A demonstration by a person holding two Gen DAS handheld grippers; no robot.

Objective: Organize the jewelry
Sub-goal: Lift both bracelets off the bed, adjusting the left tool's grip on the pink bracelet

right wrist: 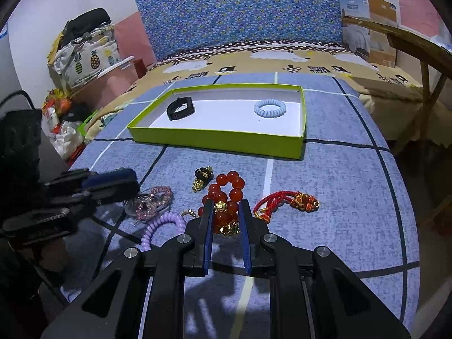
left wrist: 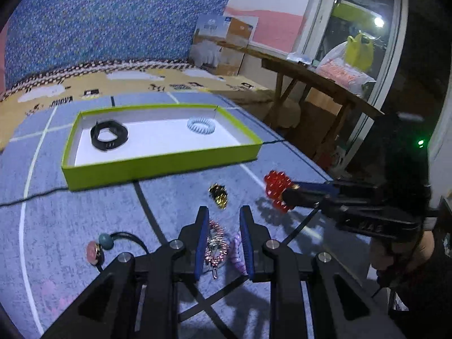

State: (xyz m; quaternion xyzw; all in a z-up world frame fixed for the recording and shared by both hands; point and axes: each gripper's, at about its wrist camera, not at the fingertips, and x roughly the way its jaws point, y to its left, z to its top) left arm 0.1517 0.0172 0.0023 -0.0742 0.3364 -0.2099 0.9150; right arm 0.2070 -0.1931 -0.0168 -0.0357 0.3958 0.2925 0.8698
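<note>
straddling the red glass-bead bracelet with gold charms (right wrist: 224, 197), right tool (right wrist: 225, 207) at the near end of the loop, blue pads parted either side of the beads and not visibly pinching; reads as open, poised to close. bracelet's loop running away from the tool toward the shallow lime-green box with white floor (right wrist: 302, 141), so a straight forward carry seems the coming move, right hand clearly the nearer one. left tool (left wrist: 223, 217) also open, hanging over a pink sparkly bracelet (left wrist: 216, 240), with a lilac spiral hair tie (left wrist: 236, 250) just beside its right pad. already in the box, well apart: one black wristband (right wrist: 180, 108), one pale-blue spiral hair tie (right wrist: 269, 107). loose on the blue checked bedspread (right wrist: 339, 197): one red bead bracelet, one pink bracelet, one lilac tie, one black-and-gold charm piece (right wrist: 202, 178), one red braided cord bracelet with gold beads (right wrist: 285, 202), one round pink watch on a dark strap (left wrist: 94, 251). two stowed, six out, by this count.
</note>
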